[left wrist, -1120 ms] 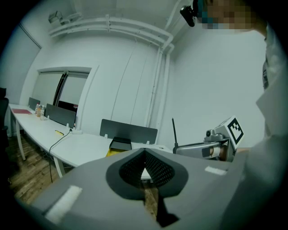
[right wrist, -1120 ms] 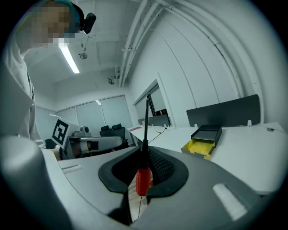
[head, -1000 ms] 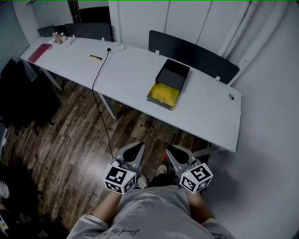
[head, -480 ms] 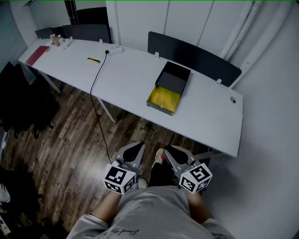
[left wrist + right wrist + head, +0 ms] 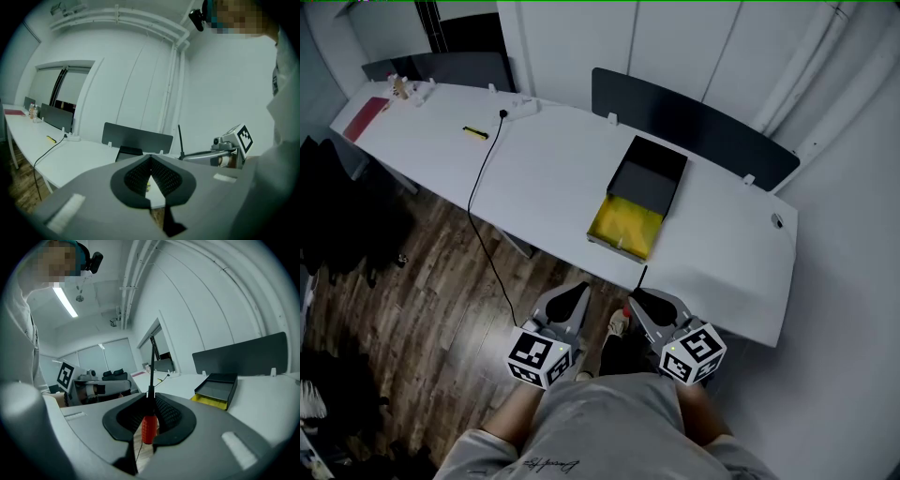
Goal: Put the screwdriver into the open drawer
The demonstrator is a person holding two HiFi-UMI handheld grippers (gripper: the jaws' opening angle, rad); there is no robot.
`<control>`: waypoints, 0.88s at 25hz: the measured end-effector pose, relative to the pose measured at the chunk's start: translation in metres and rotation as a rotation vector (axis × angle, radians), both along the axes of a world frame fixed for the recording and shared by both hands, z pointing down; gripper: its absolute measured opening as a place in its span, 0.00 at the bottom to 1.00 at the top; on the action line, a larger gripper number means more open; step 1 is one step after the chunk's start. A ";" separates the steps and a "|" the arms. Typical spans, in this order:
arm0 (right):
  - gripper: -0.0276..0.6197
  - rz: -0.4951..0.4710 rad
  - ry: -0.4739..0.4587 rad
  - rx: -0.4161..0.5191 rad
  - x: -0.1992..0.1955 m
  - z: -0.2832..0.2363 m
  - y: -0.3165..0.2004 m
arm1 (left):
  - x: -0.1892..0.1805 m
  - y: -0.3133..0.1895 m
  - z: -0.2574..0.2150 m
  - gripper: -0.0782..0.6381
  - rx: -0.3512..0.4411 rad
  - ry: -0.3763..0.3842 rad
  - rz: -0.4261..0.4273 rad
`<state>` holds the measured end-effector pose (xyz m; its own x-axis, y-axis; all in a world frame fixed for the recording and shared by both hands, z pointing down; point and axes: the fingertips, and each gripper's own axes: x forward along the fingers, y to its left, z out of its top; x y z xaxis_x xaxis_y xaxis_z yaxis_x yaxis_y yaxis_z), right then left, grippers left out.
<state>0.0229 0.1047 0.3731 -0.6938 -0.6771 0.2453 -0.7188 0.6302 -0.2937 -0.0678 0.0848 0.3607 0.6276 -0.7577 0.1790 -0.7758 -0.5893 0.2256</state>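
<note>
The right gripper (image 5: 150,398) is clamped on the screwdriver (image 5: 148,426): its dimpled black pads pinch the ribbed red handle, and the thin black shaft stands up past the jaw tips. In the head view this gripper (image 5: 639,302) is held in front of the person's body, at the near edge of the white table (image 5: 553,178), with the shaft's tip over that edge. Just to its left, the left gripper (image 5: 150,158) has its grey jaws closed tip to tip with nothing between them. Both are above the dark plank floor (image 5: 422,291).

Farther out on the smooth tabletop, well apart from the screwdriver, sits the open drawer (image 5: 623,225), a shallow yellow tray pulled toward the near side out of a boxy black housing (image 5: 649,175). A thin black cable (image 5: 483,202) runs off the table's near edge to the left. A dark flat panel (image 5: 694,122) stands along the far edge.
</note>
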 end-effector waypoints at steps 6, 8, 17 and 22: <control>0.15 -0.022 0.020 -0.016 0.020 -0.001 -0.060 | 0.020 -0.058 -0.001 0.11 -0.016 0.000 -0.005; 0.15 -0.028 0.017 -0.022 0.025 -0.002 -0.076 | 0.027 -0.073 -0.002 0.11 -0.020 -0.001 -0.001; 0.15 -0.063 0.022 -0.022 0.050 -0.004 -0.134 | 0.052 -0.130 -0.006 0.11 -0.023 -0.010 -0.018; 0.15 -0.078 0.029 -0.022 0.059 -0.004 -0.154 | 0.057 -0.147 -0.010 0.11 -0.012 -0.019 -0.037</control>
